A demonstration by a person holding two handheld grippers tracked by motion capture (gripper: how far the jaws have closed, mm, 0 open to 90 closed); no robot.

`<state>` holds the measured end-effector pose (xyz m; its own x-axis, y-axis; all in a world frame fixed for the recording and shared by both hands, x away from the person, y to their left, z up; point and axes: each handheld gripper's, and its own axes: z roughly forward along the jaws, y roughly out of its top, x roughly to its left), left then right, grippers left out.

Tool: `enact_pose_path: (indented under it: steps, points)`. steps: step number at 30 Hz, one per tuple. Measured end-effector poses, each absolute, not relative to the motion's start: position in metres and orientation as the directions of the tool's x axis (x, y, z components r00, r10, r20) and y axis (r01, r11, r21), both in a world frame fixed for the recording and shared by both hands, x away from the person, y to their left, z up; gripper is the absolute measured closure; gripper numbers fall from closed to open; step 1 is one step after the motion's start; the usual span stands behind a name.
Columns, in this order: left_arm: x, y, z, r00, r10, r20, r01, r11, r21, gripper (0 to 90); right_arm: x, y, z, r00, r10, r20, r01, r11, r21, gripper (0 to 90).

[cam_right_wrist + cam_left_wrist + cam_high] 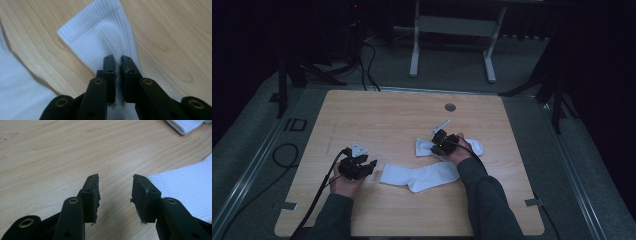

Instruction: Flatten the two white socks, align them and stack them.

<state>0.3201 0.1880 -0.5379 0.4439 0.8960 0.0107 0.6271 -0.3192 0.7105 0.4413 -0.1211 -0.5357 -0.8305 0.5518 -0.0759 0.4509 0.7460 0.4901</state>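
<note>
Pinching the far sock, the right tool is clamped; left tool gapes beside the near sock.

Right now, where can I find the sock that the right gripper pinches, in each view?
High view: the far sock lies right of centre, under the right gripper.
Left gripper view: a ribbed cuff at the top right corner, probably this sock.
Right gripper view: upper centre, running down between the jaws.
Shared landmark: the near sock.
</note>
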Motion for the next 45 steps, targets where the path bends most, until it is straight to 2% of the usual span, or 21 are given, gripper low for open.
enact_pose_path:
  steps: [18,32,45]
  points:
    - [0.320,0.187,-0.538,0.442,0.897,0.013,0.628,-0.319,0.710,57.4,0.424,-0.134,-0.489,-0.838,0.528,-0.134,0.380,0.743,0.550,84.0]
    - [0.320,0.187,-0.538,0.442,0.897,0.012,0.627,-0.319,0.711,57.4,0.403,-0.117,-0.456,-0.866,0.472,-0.167,0.308,0.764,0.567,83.9]
    - [0.320,0.187,-0.538,0.441,0.897,0.013,0.626,-0.318,0.712,57.4,0.383,-0.105,-0.438,-0.874,0.456,-0.167,0.287,0.763,0.579,83.8]
